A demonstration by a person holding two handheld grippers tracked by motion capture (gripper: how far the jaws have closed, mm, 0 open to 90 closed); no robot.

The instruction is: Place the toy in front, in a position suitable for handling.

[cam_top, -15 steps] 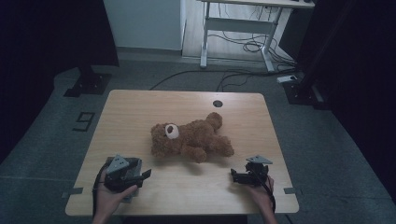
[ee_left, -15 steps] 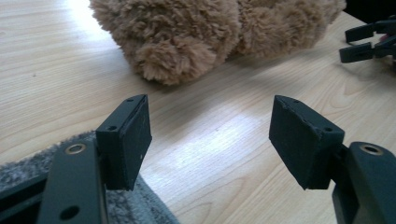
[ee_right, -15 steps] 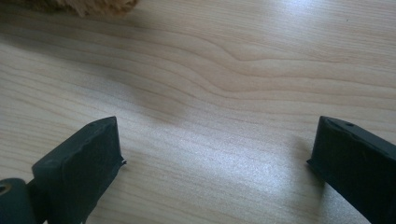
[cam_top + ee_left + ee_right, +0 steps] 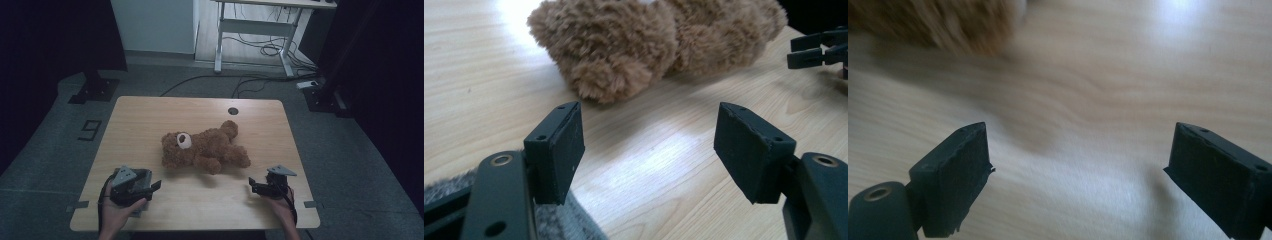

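A brown teddy bear (image 4: 205,149) lies on its side in the middle of the wooden table (image 4: 150,120), its head toward the left. My left gripper (image 4: 156,185), held in a hand at the front left, points right toward the bear's head and is open with nothing between its jaws. In the left gripper view the bear (image 4: 634,45) lies just beyond the left gripper (image 4: 649,145). My right gripper (image 4: 251,184), at the front right, points left below the bear's legs. It is open and empty too (image 4: 1078,170), with blurred fur (image 4: 933,22) at the top left.
A round cable hole (image 4: 233,110) sits near the table's far edge. Behind the table stand a white desk frame (image 4: 250,30) and floor cables (image 4: 260,50). A dark stand base (image 4: 95,89) is at the far left. The right gripper's jaws (image 4: 819,47) appear in the left gripper view.
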